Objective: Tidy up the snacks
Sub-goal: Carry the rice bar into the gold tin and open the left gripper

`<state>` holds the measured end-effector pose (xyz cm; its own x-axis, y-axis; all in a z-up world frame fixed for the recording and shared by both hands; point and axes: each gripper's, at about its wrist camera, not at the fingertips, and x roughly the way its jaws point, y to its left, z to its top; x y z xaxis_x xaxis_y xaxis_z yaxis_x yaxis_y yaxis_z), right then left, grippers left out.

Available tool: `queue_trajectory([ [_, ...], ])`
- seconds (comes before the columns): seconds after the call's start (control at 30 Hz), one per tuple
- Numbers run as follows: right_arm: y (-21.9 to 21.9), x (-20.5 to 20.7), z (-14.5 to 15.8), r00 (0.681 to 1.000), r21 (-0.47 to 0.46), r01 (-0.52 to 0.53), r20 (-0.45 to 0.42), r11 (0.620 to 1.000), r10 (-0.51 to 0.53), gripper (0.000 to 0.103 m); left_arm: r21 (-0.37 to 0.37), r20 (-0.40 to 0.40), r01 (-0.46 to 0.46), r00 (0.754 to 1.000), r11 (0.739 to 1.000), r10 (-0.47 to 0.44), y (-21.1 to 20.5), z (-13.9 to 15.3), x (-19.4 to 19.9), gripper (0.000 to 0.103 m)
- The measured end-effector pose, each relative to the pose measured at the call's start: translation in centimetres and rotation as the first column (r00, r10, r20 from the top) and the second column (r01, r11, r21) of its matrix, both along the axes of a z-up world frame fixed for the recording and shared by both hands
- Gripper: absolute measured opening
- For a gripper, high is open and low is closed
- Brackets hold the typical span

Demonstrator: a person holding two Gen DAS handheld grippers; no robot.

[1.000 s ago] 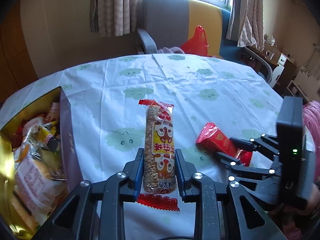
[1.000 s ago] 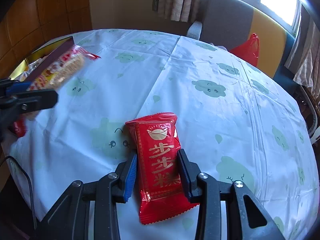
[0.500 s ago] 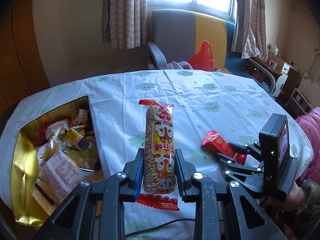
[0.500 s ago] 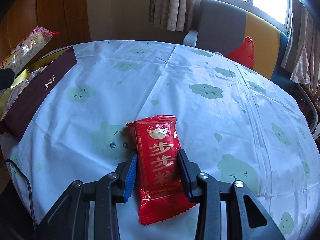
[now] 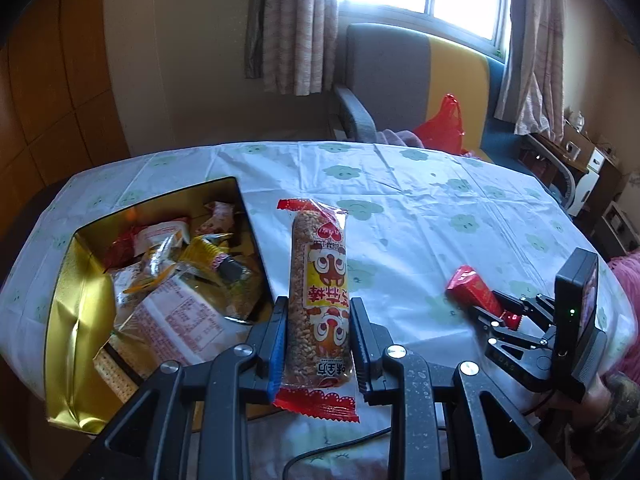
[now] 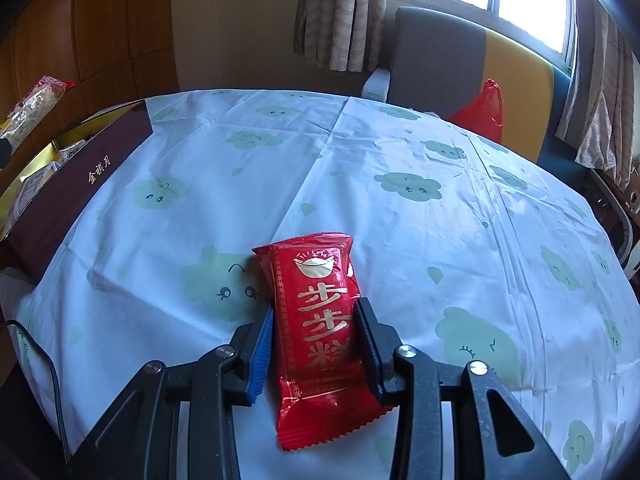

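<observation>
Two grips: left gripper (image 5: 318,336) jaws clamp puffed-rice bar (image 5: 319,296); right gripper (image 6: 316,340) jaws apparently pinch red packet (image 6: 320,336).

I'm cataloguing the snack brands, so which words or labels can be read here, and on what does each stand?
"步步糕" in gold: red foil snack packet held in the right gripper.
"金祺月" in pale letters: dark maroon side of the gold-lined box.
"味全坊" on the long puffed-grain bar wrapper in the left gripper; its red characters above are unclear.
Print on packets inside the box: too small.

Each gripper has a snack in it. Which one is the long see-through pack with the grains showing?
The puffed-grain bar in the left gripper. Its wrapper is clear with a yellow cartoon label; the right gripper holds a shorter, solid red packet.
</observation>
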<state>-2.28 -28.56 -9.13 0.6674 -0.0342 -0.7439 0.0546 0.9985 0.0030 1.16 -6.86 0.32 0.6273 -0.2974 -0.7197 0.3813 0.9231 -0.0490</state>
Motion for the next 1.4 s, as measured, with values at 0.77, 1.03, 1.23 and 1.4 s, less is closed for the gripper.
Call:
queue_trajectory([
  [0.77,0.0,0.0,0.0,1.000,0.008,0.014,0.010,1.000,-0.015,0.040,-0.149,-0.199,-0.486,0.868,0.861,0.456,21.3,-2.4,6.7,0.029],
  [1.03,0.0,0.1,-0.1,1.000,0.007,0.020,0.006,1.000,-0.020,0.040,-0.048,-0.219,-0.476,0.863,0.878,0.455,20.4,-5.2,11.3,0.035],
  [1.23,0.0,0.1,-0.1,1.000,0.005,0.019,0.003,1.000,-0.019,0.040,-0.029,-0.204,-0.502,0.849,0.864,0.486,21.1,-5.9,10.2,0.039],
  [1.4,0.0,0.1,-0.1,1.000,0.004,0.019,0.002,1.000,-0.019,0.040,0.003,-0.169,-0.524,0.839,0.852,0.517,20.5,-5.6,7.8,0.039],
])
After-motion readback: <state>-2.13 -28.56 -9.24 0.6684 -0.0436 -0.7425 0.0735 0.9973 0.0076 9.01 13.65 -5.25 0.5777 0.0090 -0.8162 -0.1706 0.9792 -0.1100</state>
